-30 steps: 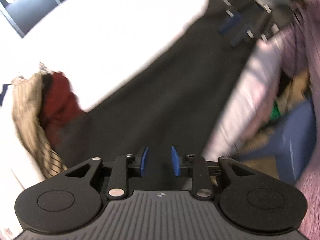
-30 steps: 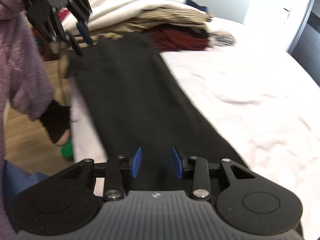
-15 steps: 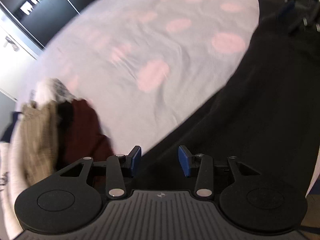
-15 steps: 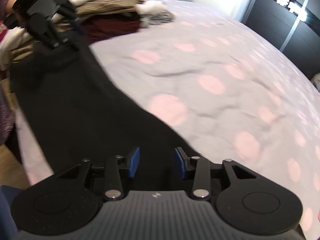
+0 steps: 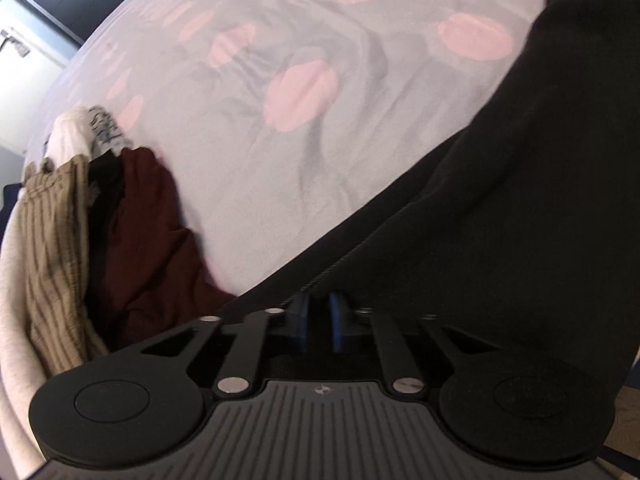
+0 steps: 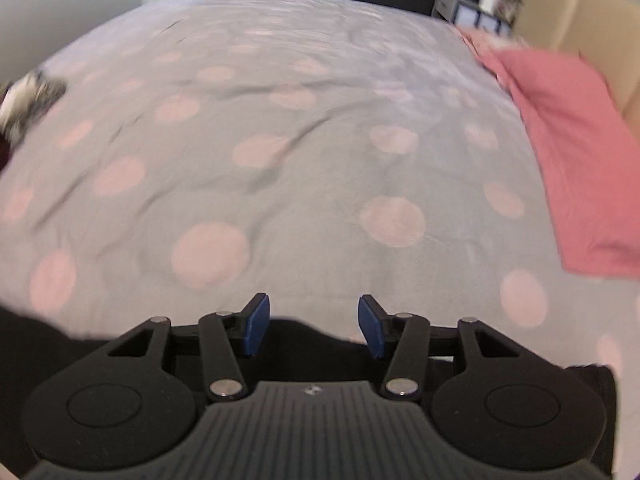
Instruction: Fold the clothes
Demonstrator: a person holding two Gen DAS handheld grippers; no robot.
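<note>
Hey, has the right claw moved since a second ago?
Yes. The right claw has swung rightward across the bed: the clothes pile slid to the left edge and the pink pillow appeared. Its jaws have just been opening, empty.

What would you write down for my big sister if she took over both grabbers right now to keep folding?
Left gripper: its jaws have just closed, pinching an edge of the black garment.
Right gripper: its jaws have just been opening, pads apart, nothing pressed between them; black cloth lies just below it.
Things: the black garment lies along the near edge of the dotted bedspread. A pile of other clothes (tan striped, dark red, cream) sits at the left. A pink pillow is at the right.
Done: the garment is laid out on the bed.
Left: probably grab the other end with the right gripper, fold it, then do the pile.
</note>
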